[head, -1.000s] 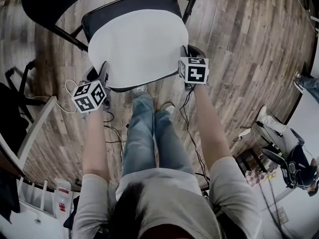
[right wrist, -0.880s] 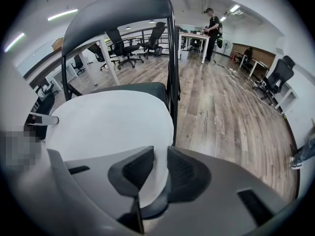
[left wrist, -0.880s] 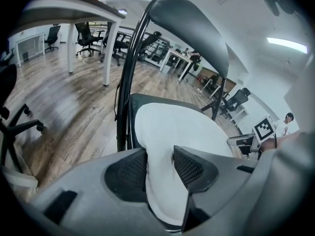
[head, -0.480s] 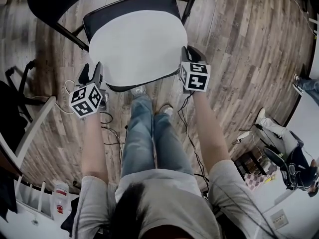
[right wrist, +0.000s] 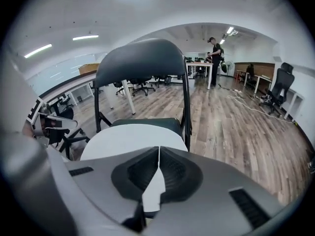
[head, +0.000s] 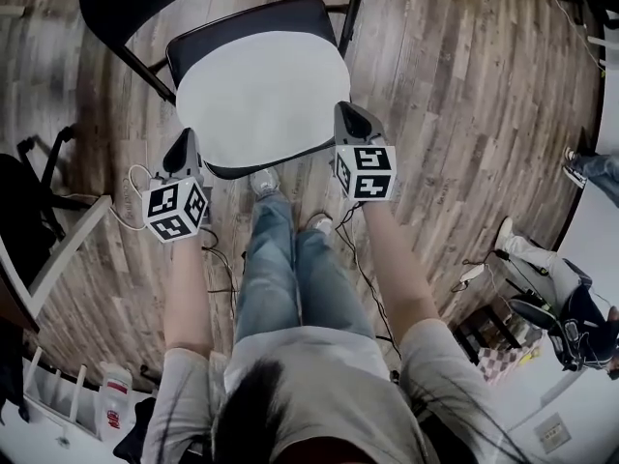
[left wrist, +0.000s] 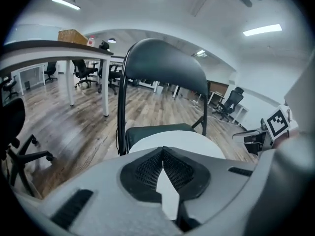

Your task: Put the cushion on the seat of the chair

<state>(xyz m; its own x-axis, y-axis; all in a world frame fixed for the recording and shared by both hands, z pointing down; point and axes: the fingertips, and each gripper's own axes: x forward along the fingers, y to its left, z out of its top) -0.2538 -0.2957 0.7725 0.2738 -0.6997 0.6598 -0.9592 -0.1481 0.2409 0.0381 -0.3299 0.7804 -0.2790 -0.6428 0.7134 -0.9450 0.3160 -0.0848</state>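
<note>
A round white cushion [head: 259, 100] lies flat on the black seat of the folding chair [head: 247, 22], covering most of it. In the left gripper view the cushion [left wrist: 182, 141] shows just beyond the jaws, under the chair's dark backrest [left wrist: 162, 63]. My left gripper [head: 184, 143] hangs off the cushion's front left edge, shut and empty. My right gripper [head: 346, 114] is off the cushion's right edge, also shut and empty. In each gripper view the jaw tips meet, left gripper [left wrist: 162, 150] and right gripper [right wrist: 158, 149], with only the cushion [right wrist: 130, 136] behind them.
Wooden floor all round. Cables [head: 218, 254] trail by the holder's legs. A white frame [head: 58, 249] and a black office chair [head: 29, 191] stand at the left. A desk [left wrist: 59, 48] is far left; a person [right wrist: 215, 53] stands far off; another sits at the right [head: 571, 327].
Both grippers were at the cushion's front edges a second ago. They have since drawn back and risen clear of it, jaws shut. The cushion stays flat on the seat.
</note>
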